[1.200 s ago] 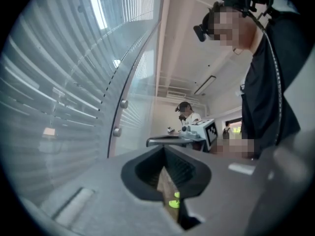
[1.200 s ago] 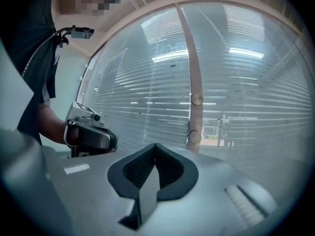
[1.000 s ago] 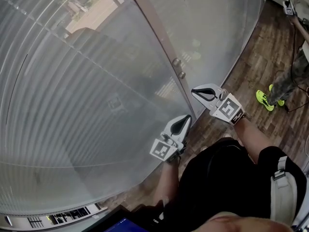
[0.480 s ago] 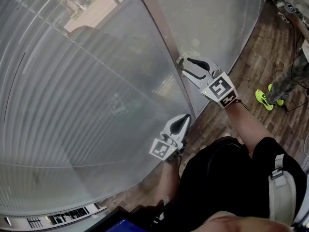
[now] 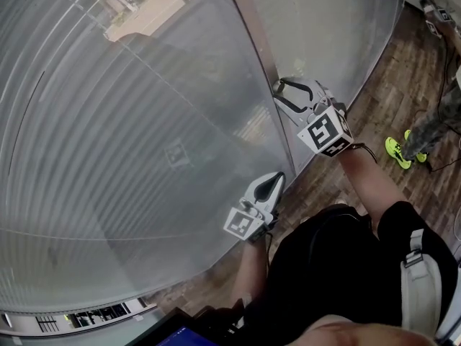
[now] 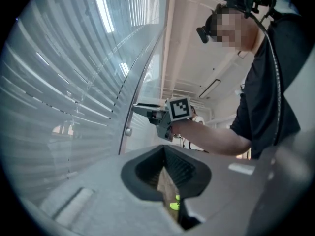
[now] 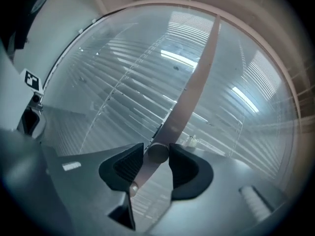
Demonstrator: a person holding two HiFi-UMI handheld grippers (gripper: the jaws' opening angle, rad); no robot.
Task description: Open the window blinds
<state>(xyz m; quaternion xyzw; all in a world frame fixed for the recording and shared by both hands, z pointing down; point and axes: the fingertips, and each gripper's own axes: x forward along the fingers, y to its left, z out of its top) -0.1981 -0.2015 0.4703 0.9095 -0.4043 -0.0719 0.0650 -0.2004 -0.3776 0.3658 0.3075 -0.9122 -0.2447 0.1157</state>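
Closed slatted blinds [image 5: 108, 135] sit behind the glass on both sides of a pale upright frame bar [image 5: 252, 27]. The bar carries two small round knobs, one [image 7: 158, 153] above the other [image 7: 132, 188]. My right gripper [image 5: 278, 92] is held level against the bar. Its jaws have just been opening and now stand open, with the upper knob between the pads [image 7: 184, 166], close to both and not clearly squeezed. My left gripper [image 5: 277, 179] hangs lower, close to the glass, shut and empty. From the left gripper view the right gripper [image 6: 140, 108] shows at the bar.
Wooden floor [image 5: 374, 107] runs along the foot of the window. Another person in bright green shoes [image 5: 395, 148] stands at the right, with a cable beside them. A dark screen edge [image 5: 180, 335] shows at the bottom.
My right gripper has risen and moved left to the frame bar, rolled, and its jaws went from shut to open around the upper knob. The left gripper has stayed put.
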